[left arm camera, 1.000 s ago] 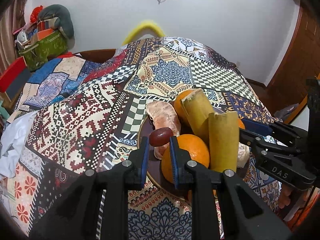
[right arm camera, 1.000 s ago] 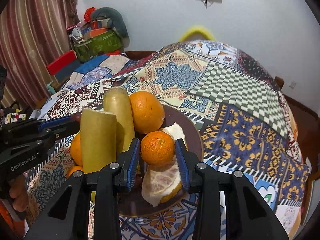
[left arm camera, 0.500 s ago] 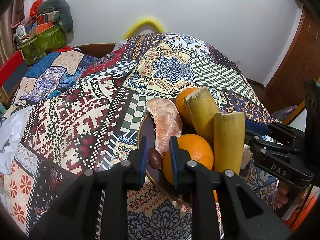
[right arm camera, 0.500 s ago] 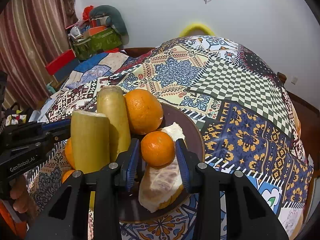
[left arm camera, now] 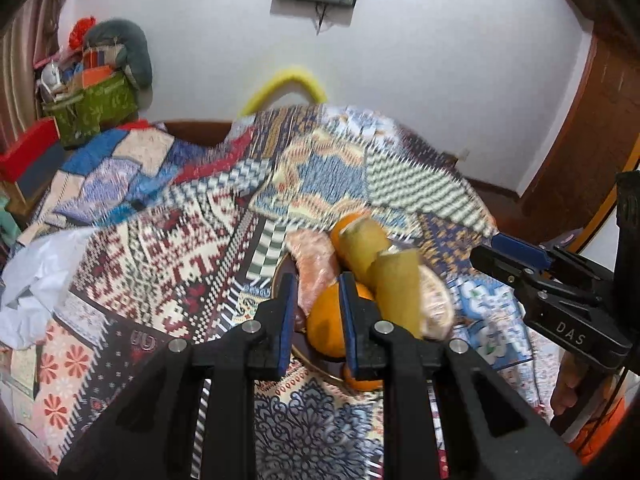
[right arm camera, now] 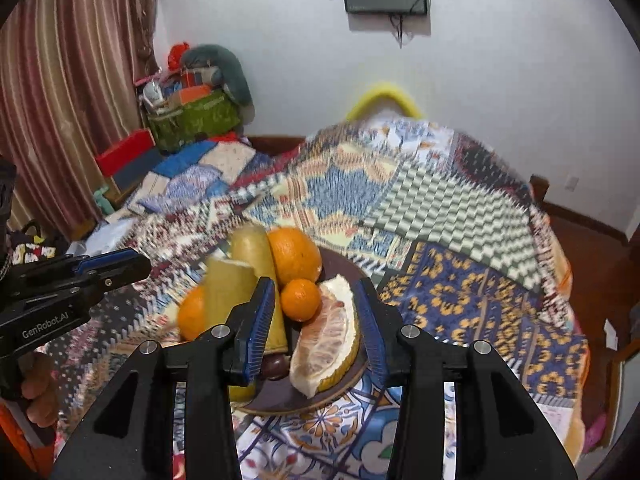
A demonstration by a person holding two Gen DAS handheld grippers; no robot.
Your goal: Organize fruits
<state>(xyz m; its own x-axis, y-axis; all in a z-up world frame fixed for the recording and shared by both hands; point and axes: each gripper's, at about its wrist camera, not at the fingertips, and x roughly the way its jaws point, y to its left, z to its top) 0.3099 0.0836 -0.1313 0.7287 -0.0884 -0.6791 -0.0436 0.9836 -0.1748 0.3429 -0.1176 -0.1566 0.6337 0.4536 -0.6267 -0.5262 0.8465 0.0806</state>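
A dark brown plate [right arm camera: 344,268] on the patchwork cloth holds a pile of fruit. On it are a big orange [right arm camera: 294,254], a small mandarin [right arm camera: 301,300], a pomelo wedge [right arm camera: 328,340], two yellow-green cut stalks [right arm camera: 252,252] and a small dark brown fruit [right arm camera: 276,364]. My right gripper [right arm camera: 317,284] hovers above the plate's near side, open, with nothing between its jaws. My left gripper [left arm camera: 317,284] hangs over the other side, above an orange [left arm camera: 326,324] and a pink peeled segment [left arm camera: 316,264]. Its jaws are at their narrowest and hold nothing.
The patchwork cloth [left arm camera: 168,248] covers the whole table. White fabric [left arm camera: 36,272] lies at its left edge. A green bag [right arm camera: 192,120] of clutter and a red box [right arm camera: 124,156] stand at the back left. A yellow chair back [right arm camera: 384,96] rises behind the table.
Both grippers have lifted and drawn back from the plate. The dark brown fruit, once at my left fingertips, now lies on the plate. My right jaws stand wider, and the mandarin stays on the pile.
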